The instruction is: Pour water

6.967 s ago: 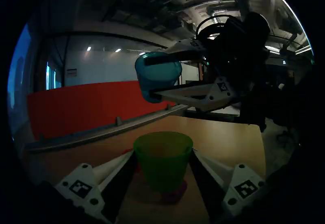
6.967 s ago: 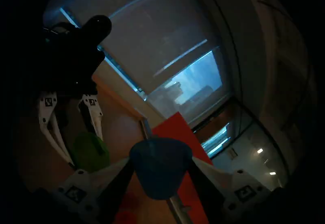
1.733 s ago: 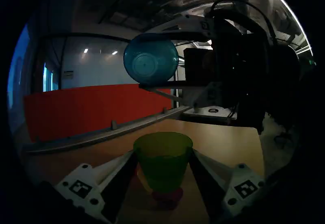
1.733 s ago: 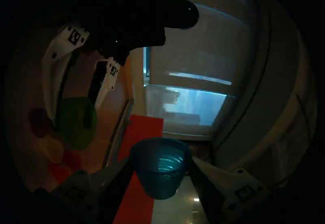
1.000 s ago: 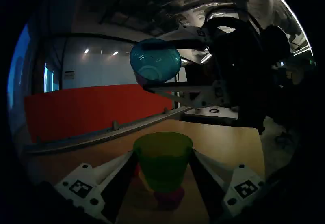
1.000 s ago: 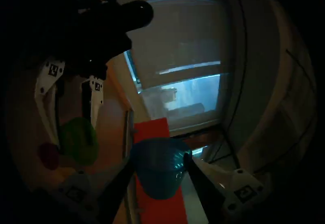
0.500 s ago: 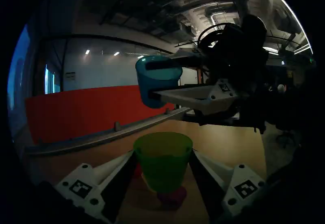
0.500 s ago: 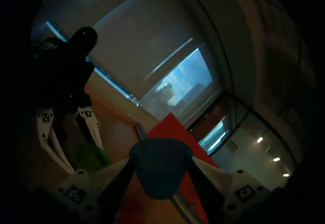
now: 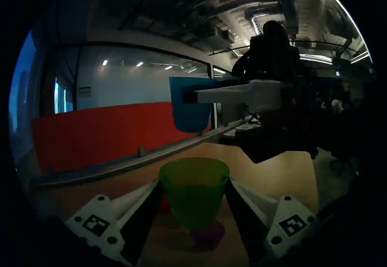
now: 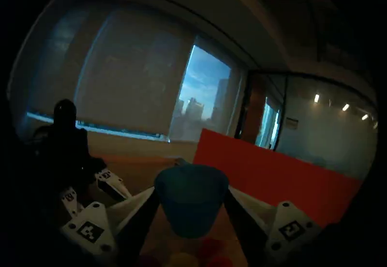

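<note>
Left gripper view: the left gripper [image 9: 193, 185] grips a green cup [image 9: 194, 201] between its jaws, upright and low over the table [image 9: 275, 170], mouth up as if to receive. Beyond and above those jaws, the right gripper [image 9: 191, 97] clamps a blue cup [image 9: 191, 118] level, probably to keep any water in. In the right gripper view the blue cup [image 10: 191, 204] sits pinched between the fingers, with a red panel [image 10: 271, 175] behind.

Office — glass partition [image 9: 130, 81], ceiling ducts [image 9: 261, 15].
</note>
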Available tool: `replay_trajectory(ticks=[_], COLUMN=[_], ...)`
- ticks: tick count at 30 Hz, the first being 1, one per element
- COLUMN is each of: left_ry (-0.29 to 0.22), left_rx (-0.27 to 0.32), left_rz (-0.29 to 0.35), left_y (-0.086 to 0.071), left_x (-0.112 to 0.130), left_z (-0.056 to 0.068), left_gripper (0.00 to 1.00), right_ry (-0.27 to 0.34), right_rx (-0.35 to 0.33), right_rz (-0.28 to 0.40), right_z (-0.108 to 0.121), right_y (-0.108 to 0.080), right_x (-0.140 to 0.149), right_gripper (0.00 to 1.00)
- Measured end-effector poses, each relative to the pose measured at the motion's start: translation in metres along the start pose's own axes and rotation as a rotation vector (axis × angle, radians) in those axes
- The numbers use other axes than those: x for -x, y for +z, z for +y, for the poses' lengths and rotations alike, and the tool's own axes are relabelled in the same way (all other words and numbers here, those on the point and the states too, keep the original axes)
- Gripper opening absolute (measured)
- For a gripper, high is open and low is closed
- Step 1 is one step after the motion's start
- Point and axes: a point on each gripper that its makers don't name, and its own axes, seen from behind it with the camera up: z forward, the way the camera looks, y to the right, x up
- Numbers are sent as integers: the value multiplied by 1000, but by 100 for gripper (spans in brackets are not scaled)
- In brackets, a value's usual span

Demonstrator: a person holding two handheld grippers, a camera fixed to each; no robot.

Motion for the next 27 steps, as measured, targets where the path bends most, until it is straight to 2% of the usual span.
replay_trajectory(ticks=[3, 6, 14, 24, 27], left_ry=[4, 8, 17, 3, 1], left_rx=[-8, -18, -64, -141, -156], left_rz=[-4, -6, -25, -46, -48], left_y=[0, -1, -11, -35, -40], left_x=[0, -1, 3, 12, 13], left_z=[-3, -7, -27, -54, -59], left_gripper=[85, 85, 85, 85, 85], right_ry=[70, 103, 114, 131, 143], right_rx=[-17, -16, 25, 89, 106], right_rz=[7, 6, -44, -65, -65], right_z=[-1, 0, 9, 30, 36], right_y=[-1, -3, -16, -51, -62], right_x=[-3, -2, 18, 41, 46], right_gripper=[89, 89, 89, 89, 89])
